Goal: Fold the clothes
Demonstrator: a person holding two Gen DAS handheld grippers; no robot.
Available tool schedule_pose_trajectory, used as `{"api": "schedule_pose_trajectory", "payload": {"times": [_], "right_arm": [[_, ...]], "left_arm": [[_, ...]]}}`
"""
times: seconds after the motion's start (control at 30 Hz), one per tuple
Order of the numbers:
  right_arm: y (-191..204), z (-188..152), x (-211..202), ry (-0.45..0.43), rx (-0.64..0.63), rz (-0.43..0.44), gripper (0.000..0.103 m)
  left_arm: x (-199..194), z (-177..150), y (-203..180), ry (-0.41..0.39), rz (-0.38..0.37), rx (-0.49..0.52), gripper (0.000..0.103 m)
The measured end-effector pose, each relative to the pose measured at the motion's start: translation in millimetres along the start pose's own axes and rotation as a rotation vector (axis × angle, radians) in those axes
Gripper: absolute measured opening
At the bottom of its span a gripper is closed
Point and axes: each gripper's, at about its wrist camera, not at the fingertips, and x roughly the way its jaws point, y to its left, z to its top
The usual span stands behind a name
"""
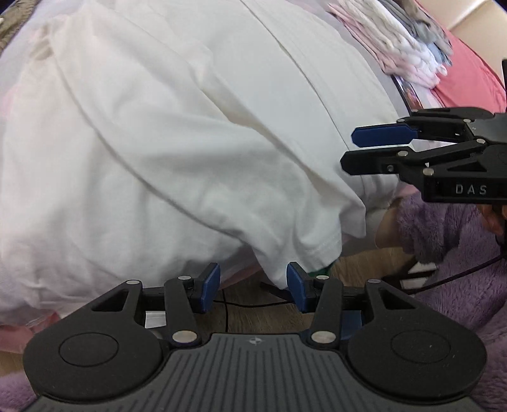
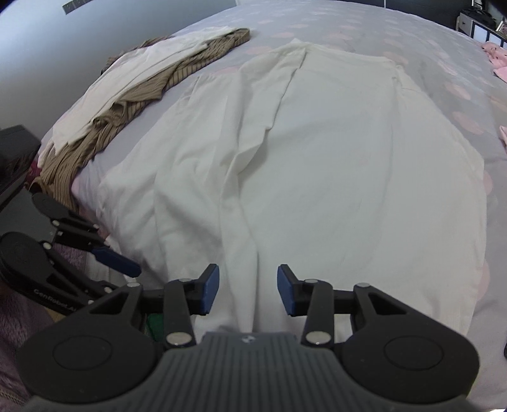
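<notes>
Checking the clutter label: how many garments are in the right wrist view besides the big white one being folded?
2 clearly: a white garment lying on a brown striped garment, heaped at upper left on the bed. Pink fabric at the right edge may be more; too cropped to tell.

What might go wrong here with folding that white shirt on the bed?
The white shirt lies loose with neither gripper holding it, so its folded-in side may slide open. Its sleeve hangs over the bed edge and could drag the cloth down. The left gripper might pinch only one layer.
</notes>
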Motion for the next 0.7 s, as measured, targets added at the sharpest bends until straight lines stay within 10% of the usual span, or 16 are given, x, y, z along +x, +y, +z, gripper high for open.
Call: {"api": "schedule_pose_trajectory", "payload": {"times": [0.33, 0.53, 0.7], "right_arm": [[6, -22, 24, 0.138, -0.067, -0.037, 0.024], [1, -24, 28, 0.153, -0.03, 0.009, 0.005], [-8, -19, 15, 0.133, 0.04, 0.071, 0.005]], "left_arm": [[44, 9, -11, 0.085, 0.022, 0.146, 0.043], [43, 14, -4, 0.075, -0.027, 0.136, 0.007], [8, 13, 4, 0.06, -0.118, 0.079, 0.002]]}}
